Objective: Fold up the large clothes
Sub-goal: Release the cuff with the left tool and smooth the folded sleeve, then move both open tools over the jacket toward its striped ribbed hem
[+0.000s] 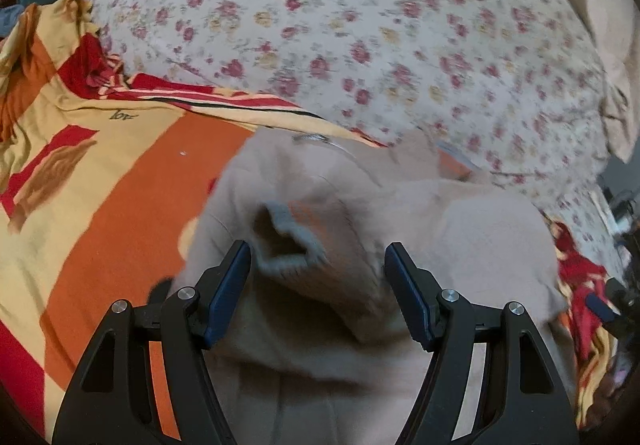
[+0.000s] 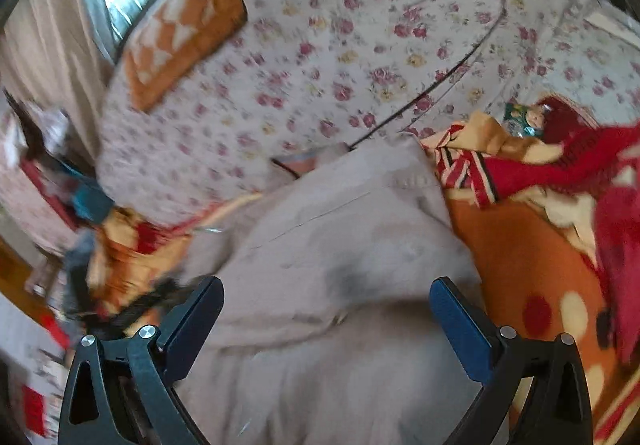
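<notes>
Spread across a bed (image 1: 120,205) under an orange, yellow and red blanket, with a flowered quilt (image 1: 360,45) heaped toward twelve o'clock. Lying on that blanket, filling the lower middle of both wrist views: one large beige garment (image 2: 340,229), rumpled, with a sleeve cuff (image 1: 288,241) gaping open at the centre of the left view. Looks like an early step of the fold, the cloth bunched and no clean crease visible yet, so probably gathering or squaring up the garment before laying a sleeve or side over.

Next move, by that reading: pick an edge for each tool, close on a thin layer only and not the blanket beneath, then lift and draw taut. Cuff sits just ahead of the left tool and seems the likely target; soft knit likely to slip or drag extra layers along.

Left tool (image 1: 318,277): pointed steeply downward over the garment, jaws wide apart, cuff between and just beyond the fingertips, pads not pressing on it. Right tool (image 2: 326,309): also angled downward, jaws wide apart, hovering over the beige cloth near six o'clock, nothing clamped; view blurred, so contact with the fabric impossible to judge.
</notes>
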Action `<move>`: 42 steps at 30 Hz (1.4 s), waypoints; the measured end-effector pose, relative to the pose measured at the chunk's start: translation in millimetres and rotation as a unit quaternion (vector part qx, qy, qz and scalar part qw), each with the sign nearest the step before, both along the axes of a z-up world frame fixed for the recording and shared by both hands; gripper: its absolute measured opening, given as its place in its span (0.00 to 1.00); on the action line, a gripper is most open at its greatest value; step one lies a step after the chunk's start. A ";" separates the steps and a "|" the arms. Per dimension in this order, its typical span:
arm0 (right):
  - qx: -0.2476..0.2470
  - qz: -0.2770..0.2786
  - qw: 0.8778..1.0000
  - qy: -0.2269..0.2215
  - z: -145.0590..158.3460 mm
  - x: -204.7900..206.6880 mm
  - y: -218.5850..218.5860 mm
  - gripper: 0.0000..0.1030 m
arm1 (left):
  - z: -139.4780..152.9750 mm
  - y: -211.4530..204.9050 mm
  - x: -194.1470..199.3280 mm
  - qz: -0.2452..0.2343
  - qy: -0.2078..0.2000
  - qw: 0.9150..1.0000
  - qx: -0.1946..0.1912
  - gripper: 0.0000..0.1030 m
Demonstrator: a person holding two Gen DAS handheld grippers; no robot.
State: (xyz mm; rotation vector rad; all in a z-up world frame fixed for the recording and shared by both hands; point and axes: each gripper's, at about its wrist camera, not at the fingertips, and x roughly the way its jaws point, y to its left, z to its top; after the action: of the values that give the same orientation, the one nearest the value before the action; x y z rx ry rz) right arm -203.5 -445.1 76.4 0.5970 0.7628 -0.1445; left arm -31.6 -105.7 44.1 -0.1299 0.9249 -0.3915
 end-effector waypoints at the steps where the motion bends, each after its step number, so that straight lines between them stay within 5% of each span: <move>1: -0.013 0.003 1.000 0.005 -4.1 11.8 1.2 0.96 | -3.1 -0.4 5.2 0.005 0.005 1.000 0.009 0.68; 9: -0.071 -0.013 0.986 0.150 -80.6 96.3 -21.8 0.87 | -28.4 2.4 31.9 0.034 0.026 0.998 0.047 0.68; 18: -0.093 -0.011 0.988 0.120 -34.2 32.3 -27.9 0.85 | -7.9 4.8 9.1 0.017 0.014 0.999 0.034 0.68; 25: -0.091 -0.026 0.986 0.140 -33.1 -36.0 -27.7 0.85 | 6.2 17.4 -32.3 -0.005 0.006 0.999 0.050 0.68; 32: -0.159 -0.017 0.974 0.161 -55.6 -13.9 -11.4 0.85 | 15.1 36.7 -66.6 0.010 0.020 0.999 0.039 0.68; 33: -0.174 -0.025 0.971 0.160 -59.1 -5.7 -12.2 0.78 | 11.5 40.7 -73.7 0.011 0.027 0.999 0.040 0.68; 34: -0.194 -0.036 0.967 0.160 -62.3 1.6 -14.8 0.49 | 9.6 43.2 -77.7 0.010 0.032 0.999 0.042 0.68; 35: -0.206 -0.046 0.964 0.164 -64.4 5.9 -18.5 0.32 | 6.3 47.2 -83.2 0.011 0.039 0.998 0.045 0.68; 36: -0.196 -0.058 0.965 0.165 -65.9 7.6 -26.8 0.25 | 2.8 53.4 -90.2 0.012 0.044 0.998 0.047 0.68; 38: -0.128 -0.097 0.976 0.144 -65.4 -3.8 -47.9 0.25 | -3.4 65.2 -99.8 0.019 0.048 0.997 0.050 0.68; 42: -0.102 -0.123 0.977 0.139 -68.5 -20.0 -60.5 0.25 | -22.5 84.8 -105.7 0.045 0.077 0.995 0.050 0.68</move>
State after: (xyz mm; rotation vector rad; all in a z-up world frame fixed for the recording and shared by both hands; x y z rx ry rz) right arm -223.5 -505.6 8.0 0.4772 0.9299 -0.5376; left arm -137.3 -20.9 21.6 -0.1104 1.0857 -0.2536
